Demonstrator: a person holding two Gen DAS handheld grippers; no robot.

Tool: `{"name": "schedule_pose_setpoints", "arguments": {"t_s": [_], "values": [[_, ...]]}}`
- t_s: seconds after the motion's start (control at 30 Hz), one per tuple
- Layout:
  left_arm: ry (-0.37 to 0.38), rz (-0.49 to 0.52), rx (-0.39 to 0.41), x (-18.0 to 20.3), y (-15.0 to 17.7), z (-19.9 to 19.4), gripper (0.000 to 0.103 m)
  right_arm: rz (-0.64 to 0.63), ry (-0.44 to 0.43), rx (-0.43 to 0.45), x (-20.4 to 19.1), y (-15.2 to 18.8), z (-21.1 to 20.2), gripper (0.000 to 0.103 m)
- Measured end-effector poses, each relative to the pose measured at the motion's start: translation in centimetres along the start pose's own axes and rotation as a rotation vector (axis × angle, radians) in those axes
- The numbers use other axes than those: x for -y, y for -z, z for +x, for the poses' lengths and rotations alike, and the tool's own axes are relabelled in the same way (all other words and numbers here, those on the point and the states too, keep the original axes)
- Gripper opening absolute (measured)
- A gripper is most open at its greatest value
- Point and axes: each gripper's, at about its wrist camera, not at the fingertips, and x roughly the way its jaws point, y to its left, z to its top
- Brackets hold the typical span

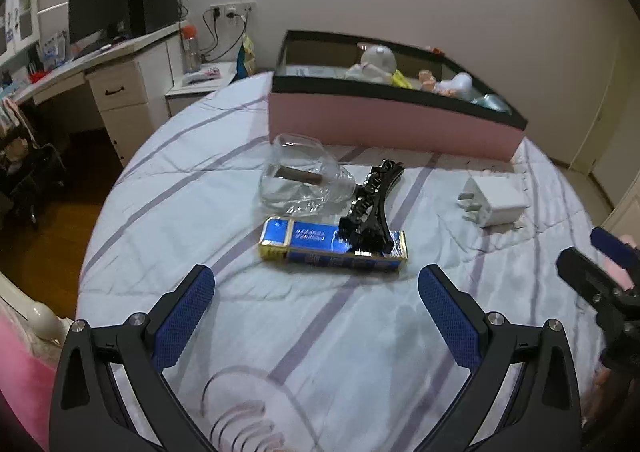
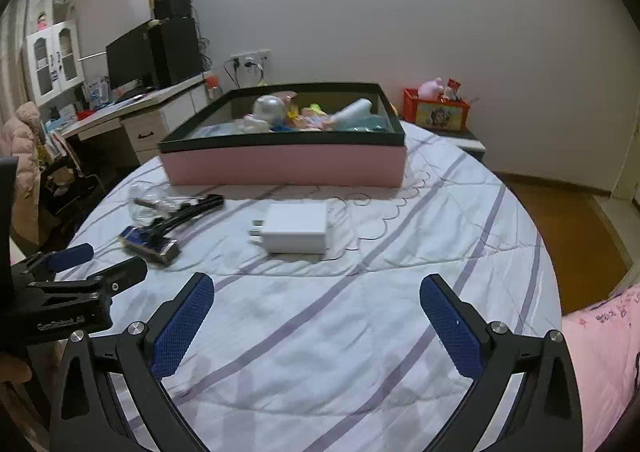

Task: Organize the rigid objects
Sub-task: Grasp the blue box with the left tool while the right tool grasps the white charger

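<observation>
On the striped bed sheet lie a blue and gold packet [image 1: 334, 246], a black hair claw [image 1: 370, 207] resting partly on it, a clear glass dish [image 1: 304, 181] holding a brown stick, and a white plug adapter [image 1: 496, 201]. My left gripper [image 1: 316, 284] is open and empty, just short of the packet. My right gripper [image 2: 316, 292] is open and empty, a little short of the adapter [image 2: 294, 228]. The packet [image 2: 150, 244] and claw [image 2: 188, 211] lie to its left.
A pink box with a black rim [image 1: 392, 119] holds several toys at the far side of the bed; it also shows in the right wrist view [image 2: 284, 163]. A desk with a monitor [image 1: 100, 11] stands left. A red box [image 2: 436, 111] sits on a bedside stand.
</observation>
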Motion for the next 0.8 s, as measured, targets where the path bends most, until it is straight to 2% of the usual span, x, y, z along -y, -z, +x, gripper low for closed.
{"name": "schedule_pose_setpoints", "arguments": {"t_s": [0.1,0.3,0.37,0.4,0.53,0.67,0.8], "values": [[0.013,0.016,-0.046,0.5,-0.7,1.3,0.103,0.009,-0.001,-0.029,0.6,-0.4,1.2,0.103],[-0.03,0.039,-0.094,0.7,-2.2,2.8,0.101,-0.01,0.01,-0.091,0.4,-1.4,3.6,0.103],[-0.03,0.044,-0.077,0.8,-2.4,2.7,0.087,-0.015,0.01,-0.109,0.2,-1.6,4.3,0.103],[-0.026,0.049,-0.07,0.8,-2.3,2.5,0.084,-0.018,0.01,-0.122,0.1,-1.8,4.8,0.103],[-0.004,0.048,-0.061,0.4,-2.1,1.8,0.084,-0.033,0.014,-0.139,-0.4,-2.5,5.8,0.103],[-0.019,0.056,-0.057,-0.5,-1.1,0.9,0.084,-0.045,0.001,-0.136,-1.1,-3.7,6.8,0.103],[-0.019,0.051,-0.052,-1.0,-0.5,0.2,0.084,-0.043,-0.03,-0.175,-1.6,-4.3,8.5,0.101]]}}
